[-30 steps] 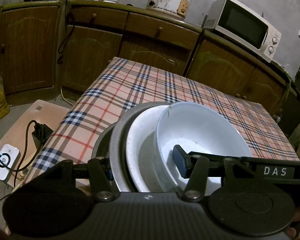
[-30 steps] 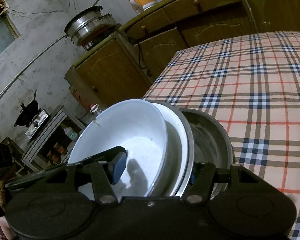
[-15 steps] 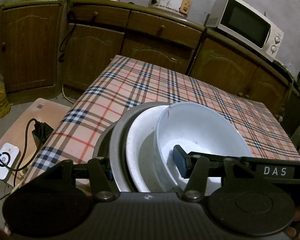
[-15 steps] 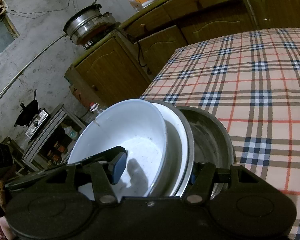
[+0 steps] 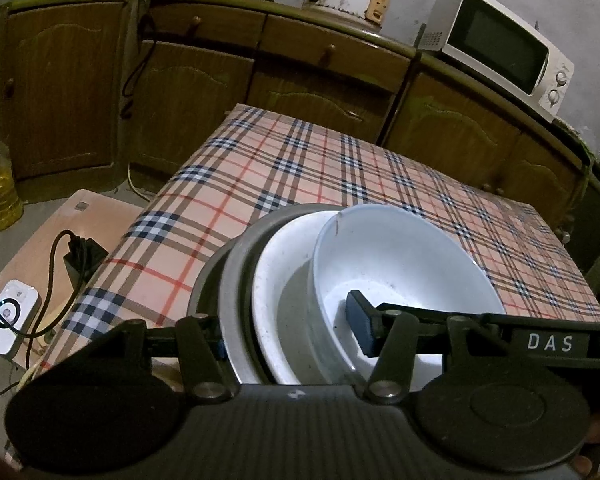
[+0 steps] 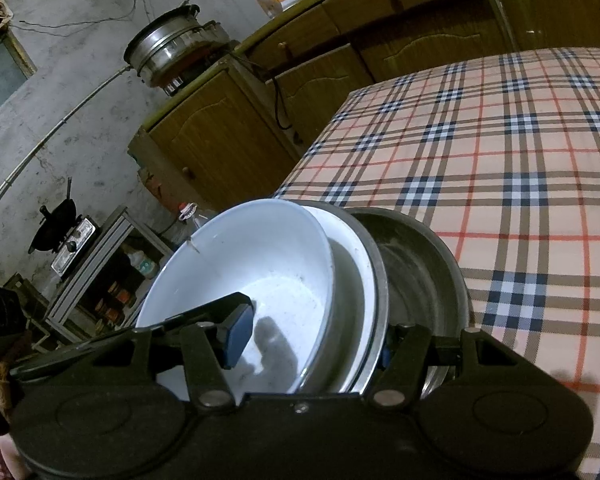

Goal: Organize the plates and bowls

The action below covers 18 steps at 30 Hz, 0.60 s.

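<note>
- Nested stack (image 5: pixel 260 280) of white bowl (image 5: pixel 400 264), white plate and metal dishes is clamped at its edges by left gripper (image 5: pixel 288 332) and right gripper (image 6: pixel 312 336).
- Stack is held tilted above plaid table (image 5: pixel 300 168).

steel bowl (image 5: pixel 236 280) mostly hidden, microwave (image 5: pixel 500 46) blurred

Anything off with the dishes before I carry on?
Yes. The stack stands tilted on edge, not flat: white bowl nested in a white dish, then metal dishes, gripped between the left tool and right tool. The bowl's rim has a small dark mark, possibly a chip.
</note>
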### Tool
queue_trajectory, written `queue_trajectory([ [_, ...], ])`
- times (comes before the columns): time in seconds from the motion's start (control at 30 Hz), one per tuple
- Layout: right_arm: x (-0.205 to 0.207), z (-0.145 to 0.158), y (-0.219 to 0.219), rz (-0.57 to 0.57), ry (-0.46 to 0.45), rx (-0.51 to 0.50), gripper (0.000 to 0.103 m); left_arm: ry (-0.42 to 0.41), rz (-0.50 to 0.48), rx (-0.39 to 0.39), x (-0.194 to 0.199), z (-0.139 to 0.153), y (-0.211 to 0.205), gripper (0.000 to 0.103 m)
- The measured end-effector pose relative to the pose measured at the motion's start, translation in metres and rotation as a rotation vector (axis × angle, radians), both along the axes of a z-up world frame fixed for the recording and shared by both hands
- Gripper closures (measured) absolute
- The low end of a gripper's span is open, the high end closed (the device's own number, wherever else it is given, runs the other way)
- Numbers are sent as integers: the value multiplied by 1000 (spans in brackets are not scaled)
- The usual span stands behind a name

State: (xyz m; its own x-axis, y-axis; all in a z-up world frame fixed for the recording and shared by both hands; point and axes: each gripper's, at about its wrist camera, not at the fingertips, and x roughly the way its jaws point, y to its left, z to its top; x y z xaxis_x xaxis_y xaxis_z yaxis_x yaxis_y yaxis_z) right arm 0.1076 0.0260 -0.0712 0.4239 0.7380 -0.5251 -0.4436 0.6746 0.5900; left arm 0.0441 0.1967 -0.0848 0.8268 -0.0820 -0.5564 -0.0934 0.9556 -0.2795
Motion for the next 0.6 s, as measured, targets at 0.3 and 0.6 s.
queue_trajectory([
  [0.3,4,-7,0,0,16,3,30,14,6,0,4,-3,0,48],
  [0.6,6,-11,1,3,30,2,30,31,12,-4,7,-7,1,48],
])
